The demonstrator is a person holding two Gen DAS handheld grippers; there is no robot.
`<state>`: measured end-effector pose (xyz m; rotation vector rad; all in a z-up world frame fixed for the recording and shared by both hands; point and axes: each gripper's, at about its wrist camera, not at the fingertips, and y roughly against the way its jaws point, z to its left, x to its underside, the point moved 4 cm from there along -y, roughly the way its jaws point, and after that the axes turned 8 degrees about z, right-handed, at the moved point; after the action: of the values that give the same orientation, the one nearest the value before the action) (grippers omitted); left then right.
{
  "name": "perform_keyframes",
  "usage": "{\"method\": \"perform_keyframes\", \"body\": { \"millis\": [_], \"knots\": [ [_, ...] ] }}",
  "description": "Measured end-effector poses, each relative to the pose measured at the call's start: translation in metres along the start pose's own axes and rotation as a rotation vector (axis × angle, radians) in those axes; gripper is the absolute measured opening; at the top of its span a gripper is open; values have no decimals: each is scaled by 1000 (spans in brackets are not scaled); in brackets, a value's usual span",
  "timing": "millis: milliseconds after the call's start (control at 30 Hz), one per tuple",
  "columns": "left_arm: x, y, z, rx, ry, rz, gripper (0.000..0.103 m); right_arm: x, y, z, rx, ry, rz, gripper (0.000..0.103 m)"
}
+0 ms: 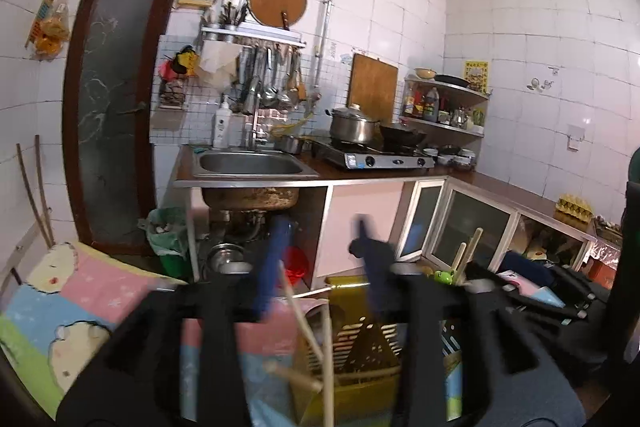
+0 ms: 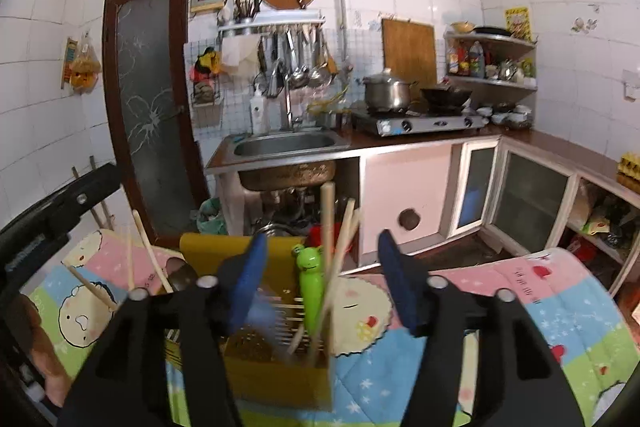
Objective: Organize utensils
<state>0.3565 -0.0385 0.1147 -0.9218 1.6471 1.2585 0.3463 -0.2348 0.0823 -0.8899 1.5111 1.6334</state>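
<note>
Holder: my yellow slotted holder (image 2: 280, 379) has wooden chopsticks (image 2: 327, 227) and a green frog utensil (image 2: 310, 279), at 12 o'clock.
Left gripper (image 1: 320, 267): gaping, empty.
Right gripper (image 2: 322, 275): gaping, gripping nothing.

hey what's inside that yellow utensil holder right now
Inside the yellow utensil holder stand wooden chopsticks and a green frog-topped utensil, with more chopsticks leaning on its left side. Its walls hide their lower ends and the bottom.

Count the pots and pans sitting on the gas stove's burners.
2. A lidded steel pot sits on the stove's left burner, and a dark wok on the right one. Small bowls stand on the counter beside the stove, not on it.
</note>
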Motion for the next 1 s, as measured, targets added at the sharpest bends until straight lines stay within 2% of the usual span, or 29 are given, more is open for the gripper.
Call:
{"method": "perform_keyframes", "body": {
  "millis": [67, 167, 233, 400, 567, 700, 867, 1000],
  "knots": [
    [-2, 20, 4, -25, -10, -25, 79, 0, 17, -5, 0, 1, -2, 67],
    [1, 57, 6, -40, -39, -54, 93, 10, 48, -11, 11, 8, -17, 77],
    [5, 79, 7, -65, -58, -65, 95, 22, 68, -15, 16, 11, -18, 79],
    [27, 121, 17, -61, -14, -39, 98, 59, 111, -25, -8, -47, -8, 88],
    [67, 152, 20, -73, 8, -5, 98, 109, 148, -26, 13, -53, 3, 94],
    [111, 177, 10, -55, -4, 37, 98, 144, 171, -18, 20, -48, 5, 98],
    [167, 199, -3, -71, -50, 73, 98, 191, 193, -7, 14, -39, 12, 99],
    [195, 202, -3, -93, -62, 111, 98, 217, 204, -4, 28, -33, -17, 99]
  ]
}}
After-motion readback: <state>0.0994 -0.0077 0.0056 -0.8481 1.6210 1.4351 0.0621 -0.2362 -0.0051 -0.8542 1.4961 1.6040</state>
